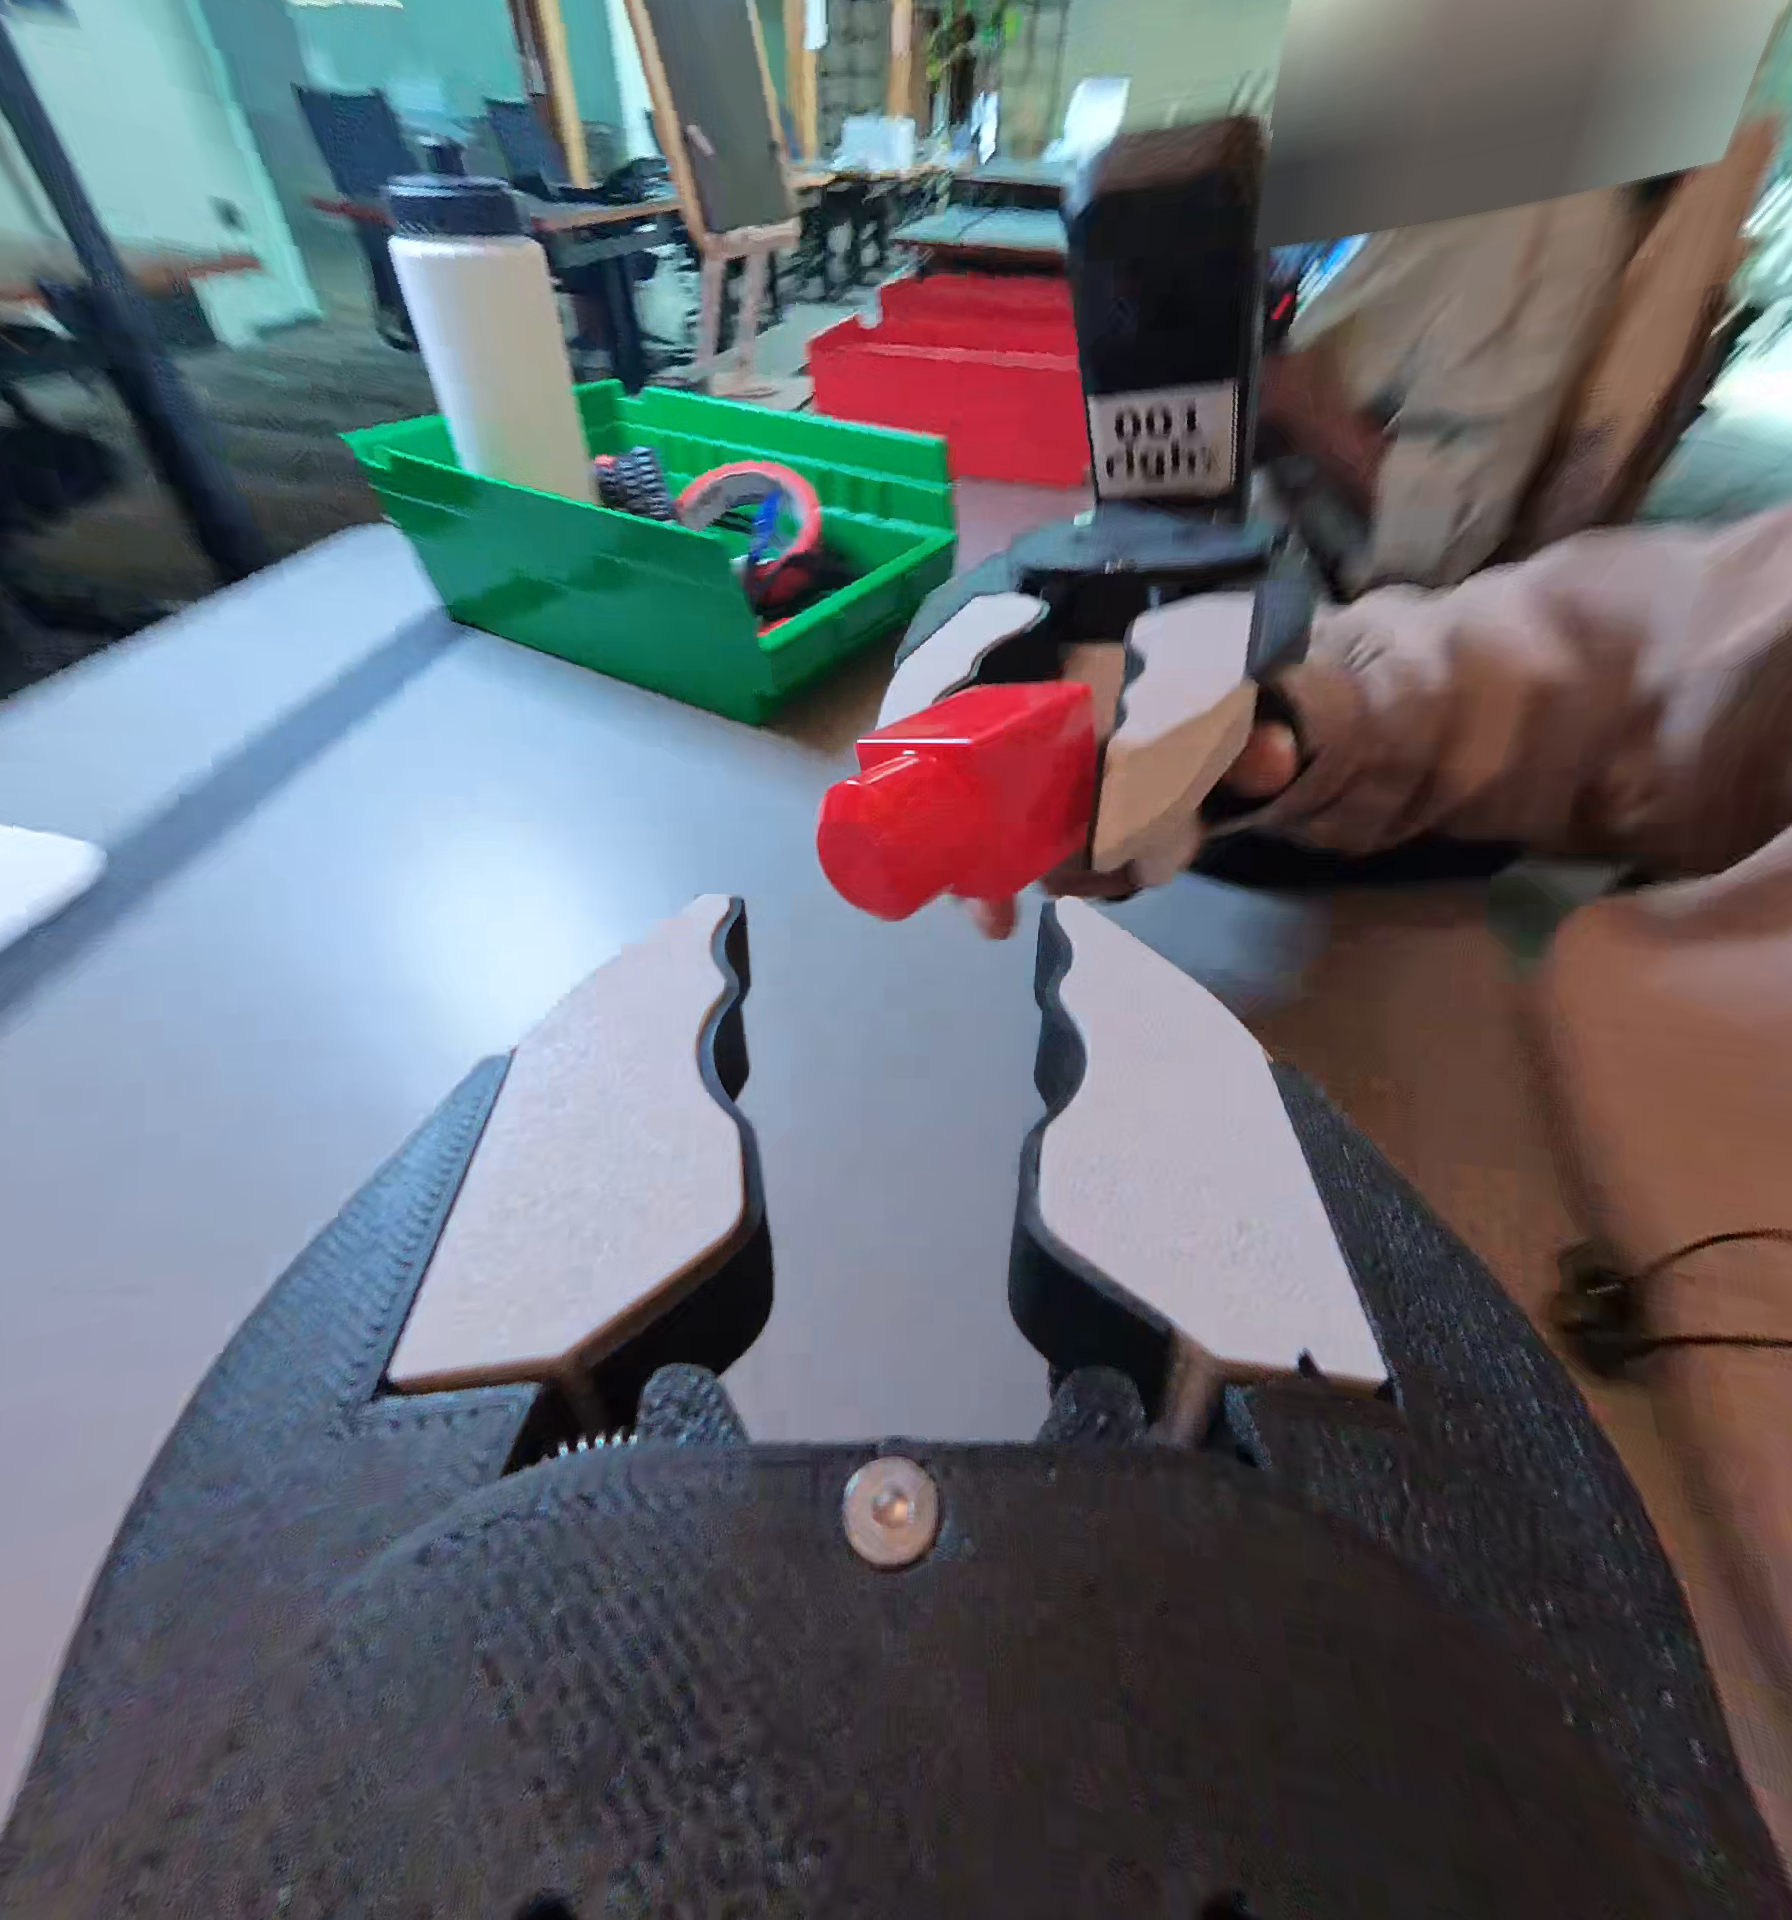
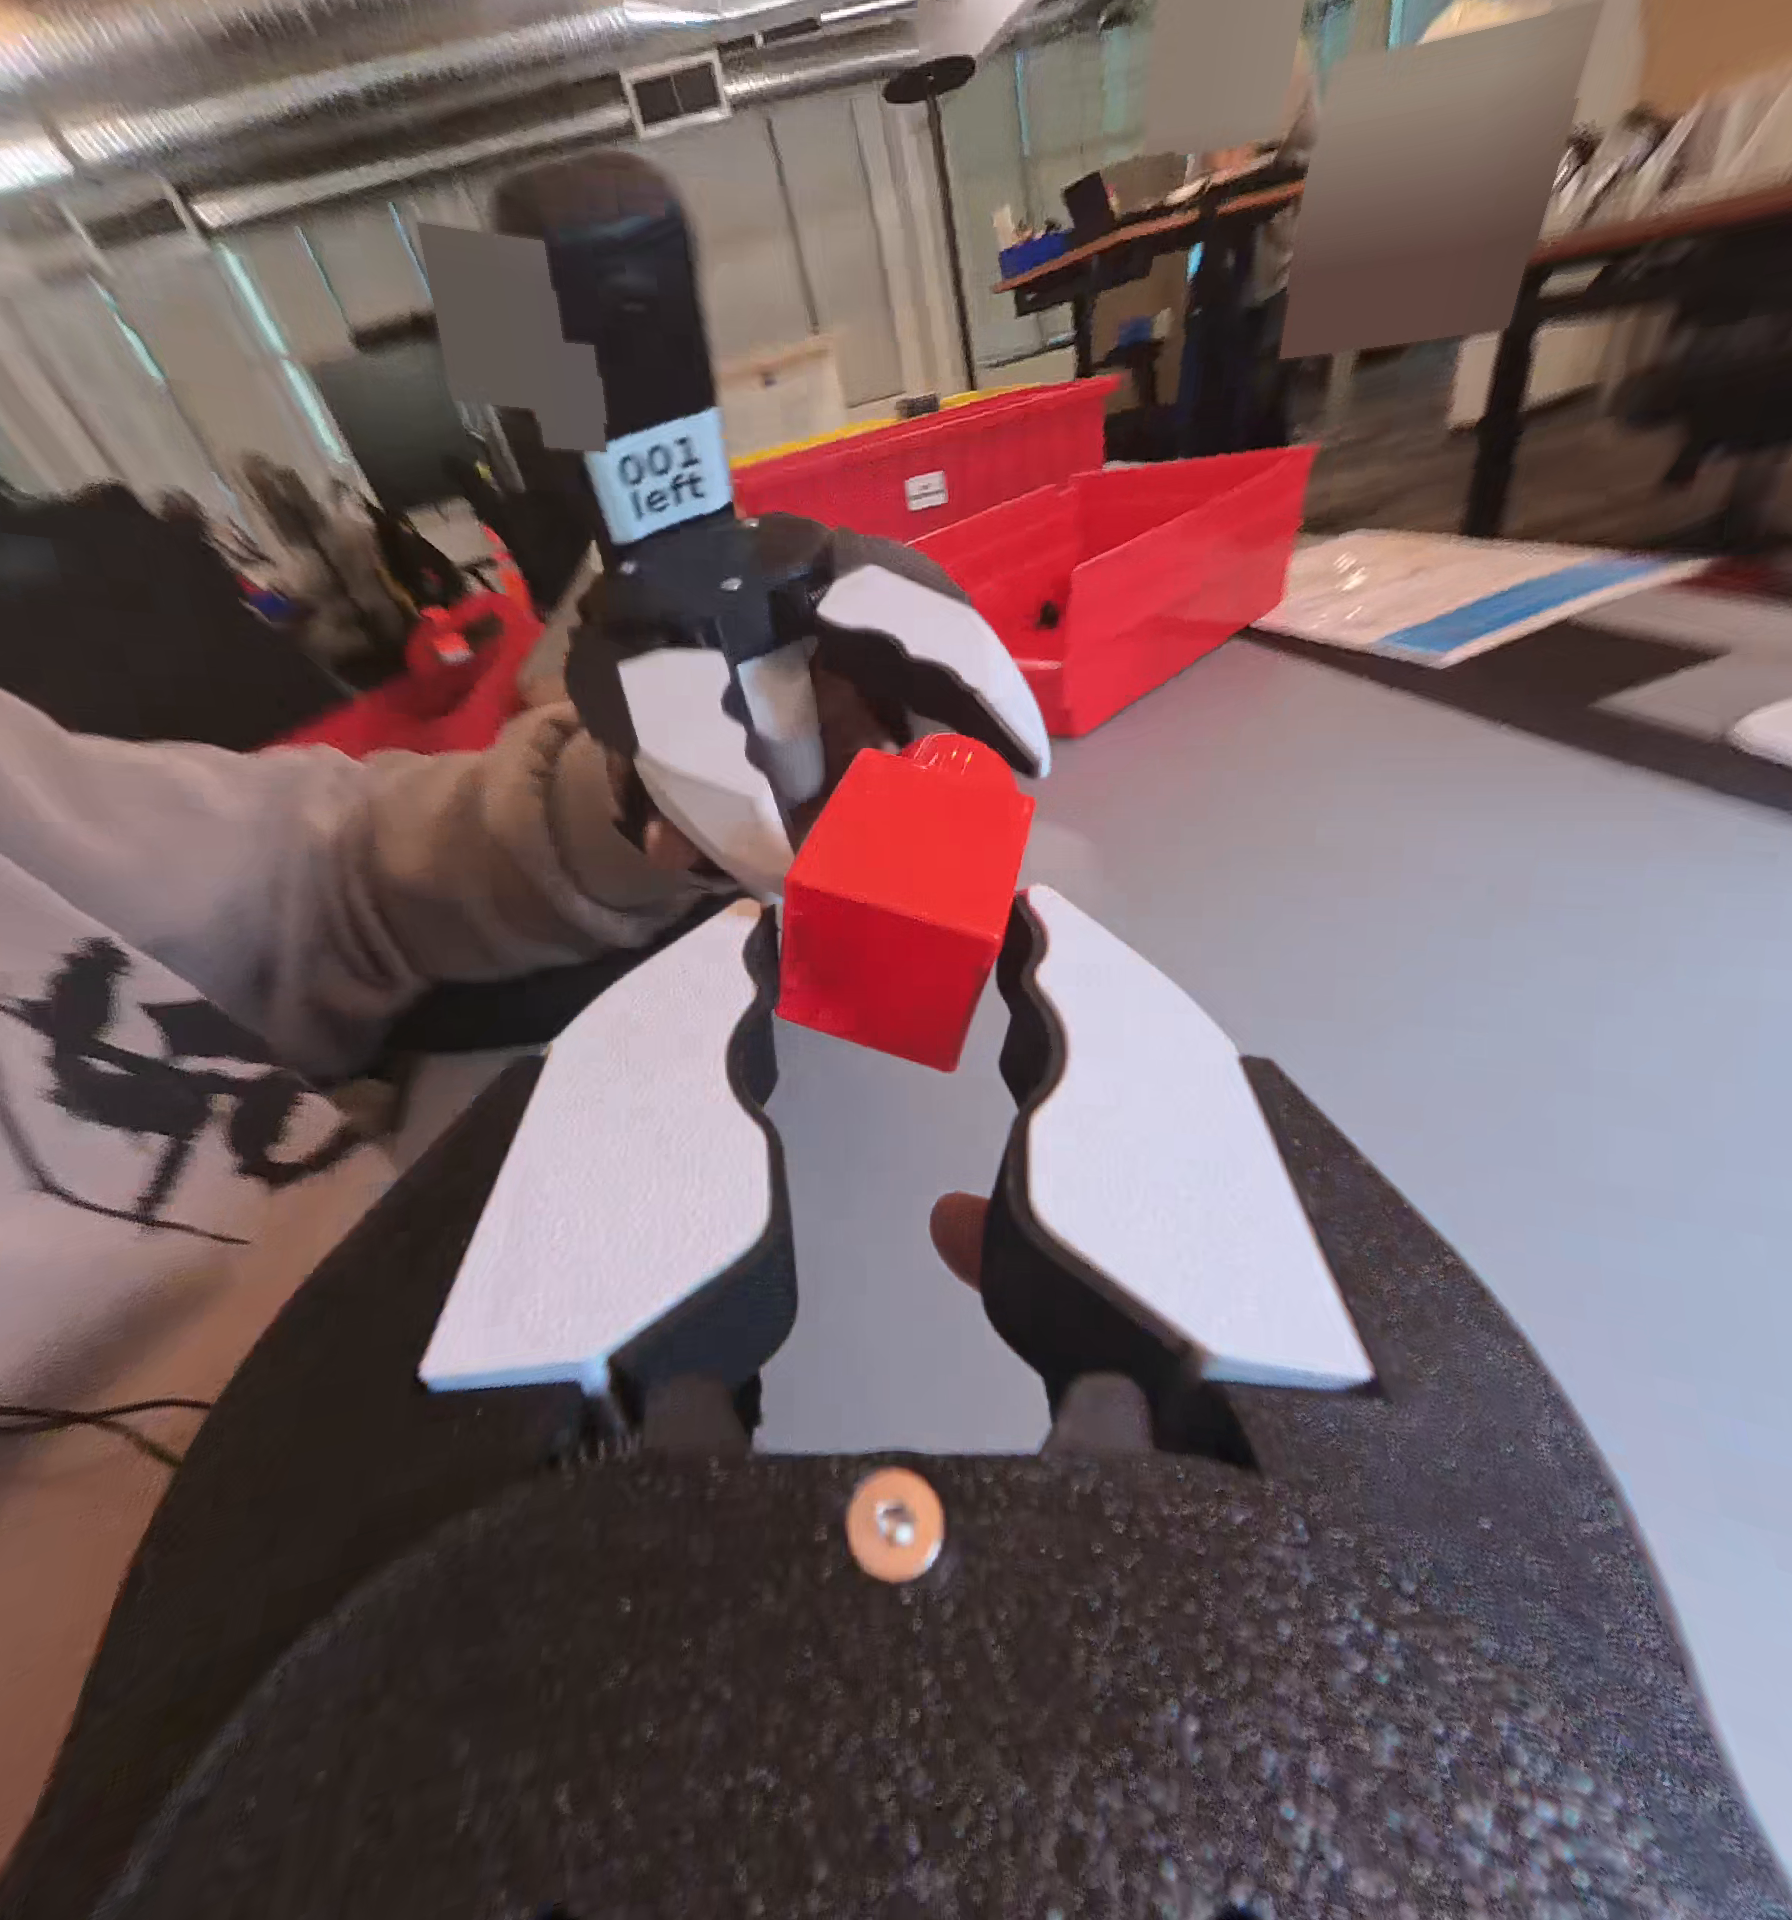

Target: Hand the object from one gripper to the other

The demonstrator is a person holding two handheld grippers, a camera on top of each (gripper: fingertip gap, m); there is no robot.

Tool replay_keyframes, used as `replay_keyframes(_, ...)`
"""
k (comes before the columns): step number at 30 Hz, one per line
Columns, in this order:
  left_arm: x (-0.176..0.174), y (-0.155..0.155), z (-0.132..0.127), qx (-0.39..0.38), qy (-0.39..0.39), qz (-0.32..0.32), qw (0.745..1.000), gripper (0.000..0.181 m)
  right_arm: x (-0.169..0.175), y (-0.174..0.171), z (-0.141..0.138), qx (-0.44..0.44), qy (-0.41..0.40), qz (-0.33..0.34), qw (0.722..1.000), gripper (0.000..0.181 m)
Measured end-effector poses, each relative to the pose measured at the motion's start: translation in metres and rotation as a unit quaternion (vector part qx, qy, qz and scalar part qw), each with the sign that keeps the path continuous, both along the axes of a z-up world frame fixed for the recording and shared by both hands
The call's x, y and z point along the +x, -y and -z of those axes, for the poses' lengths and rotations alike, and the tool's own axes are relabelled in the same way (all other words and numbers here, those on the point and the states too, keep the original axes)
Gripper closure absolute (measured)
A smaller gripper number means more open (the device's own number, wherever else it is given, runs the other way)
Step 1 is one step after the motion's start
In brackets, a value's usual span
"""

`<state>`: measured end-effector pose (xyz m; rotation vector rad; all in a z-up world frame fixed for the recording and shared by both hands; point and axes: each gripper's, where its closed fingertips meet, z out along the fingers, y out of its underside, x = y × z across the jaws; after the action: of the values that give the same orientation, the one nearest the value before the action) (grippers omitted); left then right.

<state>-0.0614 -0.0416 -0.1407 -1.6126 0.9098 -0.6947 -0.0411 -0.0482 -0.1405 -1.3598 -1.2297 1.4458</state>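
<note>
Between the right gripper's closed-in fingertips sits the red plastic block with a round stud, which could drop if released before the left gripper's empty, spread fingers clamp on.

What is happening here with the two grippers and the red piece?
A person holds a gripper in each hand above a grey table. The right gripper is shut on a red block with a round knob at its far end. The left gripper is open and empty, its tips close to the knob end but not touching the block, so the handover is not yet made. Behind stand a green bin of small items and a white bottle.
</note>
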Motion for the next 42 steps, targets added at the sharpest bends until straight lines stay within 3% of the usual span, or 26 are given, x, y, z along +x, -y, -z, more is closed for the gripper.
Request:
replay_keyframes(3, 0.002, -0.001, 0.007, 0.12, -0.112, -0.027, 0.986, 0.129, -0.001, 0.003, -0.001, -0.118, 0.002, -0.039, 0.992, 0.141)
replay_keyframes(5, 0.003, -0.002, 0.011, 0.16, -0.157, -0.042, 0.974, 0.131, -0.001, 0.01, -0.001, -0.188, 0.008, -0.077, 0.979, 0.141)
replay_keyframes(12, 0.012, 0.009, 0.004, 0.171, -0.121, -0.011, 0.978, 0.146, 0.001, 0.019, -0.007, -0.315, -0.001, -0.153, 0.937, 0.143)
replay_keyframes(15, 0.011, 0.006, 0.006, 0.11, -0.084, -0.012, 0.99, 0.148, 0.001, 0.009, -0.01, -0.264, -0.02, -0.109, 0.958, 0.139)
replay_keyframes(18, 0.011, 0.003, 0.0, -0.003, 0.03, -0.003, 1.0, 0.151, 0.006, -0.008, -0.019, -0.145, -0.051, -0.03, 0.988, 0.129)
replay_keyframes(21, 0.008, -0.002, -0.008, -0.125, 0.175, 0.017, 0.977, 0.151, 0.01, -0.016, -0.023, 0.032, -0.056, 0.043, 0.997, 0.126)
replay_keyframes(25, 0.008, -0.004, -0.01, -0.244, 0.307, 0.046, 0.919, 0.152, 0.009, -0.012, -0.022, 0.262, -0.039, 0.117, 0.957, 0.124)
replay_keyframes(29, 0.016, -0.001, -0.004, -0.292, 0.332, 0.068, 0.894, 0.152, 0.008, -0.005, -0.021, 0.439, -0.02, 0.157, 0.884, 0.129)
replay_keyframes(31, 0.021, 0.003, -0.003, -0.306, 0.331, 0.083, 0.889, 0.152, 0.008, -0.004, -0.02, 0.454, -0.015, 0.159, 0.877, 0.132)
replay_keyframes(34, 0.026, 0.008, 0.0, -0.314, 0.318, 0.096, 0.89, 0.152, 0.009, -0.009, -0.018, 0.432, -0.009, 0.156, 0.888, 0.141)
replay_keyframes(37, 0.024, 0.008, -0.002, -0.307, 0.317, 0.096, 0.892, 0.153, 0.011, -0.008, -0.014, 0.401, -0.003, 0.124, 0.908, 0.163)
replay_keyframes(42, 0.016, 0.005, -0.014, -0.267, 0.329, 0.09, 0.901, 0.154, 0.009, -0.003, -0.016, 0.293, -0.021, 0.091, 0.951, 0.174)
